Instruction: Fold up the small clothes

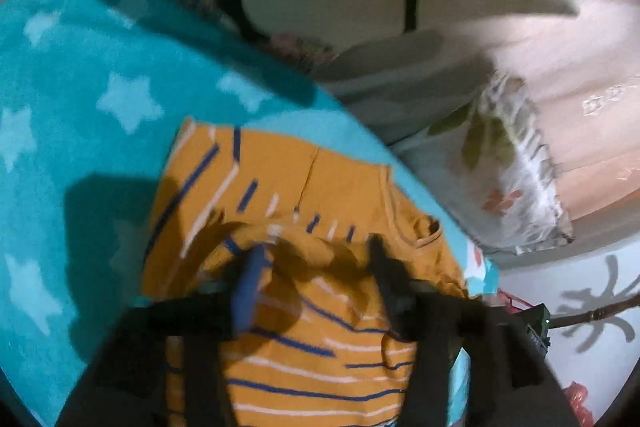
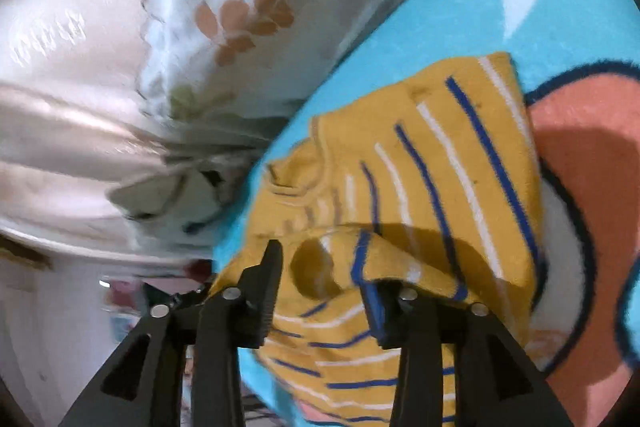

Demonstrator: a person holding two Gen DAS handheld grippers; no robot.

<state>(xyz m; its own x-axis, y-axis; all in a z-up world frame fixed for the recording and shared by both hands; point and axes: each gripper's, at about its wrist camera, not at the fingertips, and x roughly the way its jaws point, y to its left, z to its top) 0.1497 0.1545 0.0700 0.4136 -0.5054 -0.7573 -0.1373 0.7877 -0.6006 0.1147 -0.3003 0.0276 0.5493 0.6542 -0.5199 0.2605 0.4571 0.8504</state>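
One turquoise towel (image 1: 80, 75) is seen spread out as the largest thing in both views; pale stars are printed on it in the left wrist view, and a coral, white and dark-outlined figure is printed on the part (image 2: 592, 155) shown by the right wrist camera. Beyond its edge, pale pink bedding (image 1: 568, 75) and one frilled floral pillow (image 1: 508, 163) are seen, the same pillow (image 2: 248, 15) being shown close to the towel's edge in the right wrist view. One small mustard garment (image 1: 304, 187) with blue and white stripes is laid on the towel, partly folded, with a fold of it raised in front of each camera (image 2: 420, 163). Two grippers are counted, one per view. The left gripper (image 1: 316, 247) is held over the garment with its jaws parted about halfway; a raised fold of cloth is seen between them, but no pressing of the pads on it can be made out through the blur. The right gripper (image 2: 324, 267) is likewise held with its jaws partly open around a bunched fold, the cloth resting loose between the fingers.
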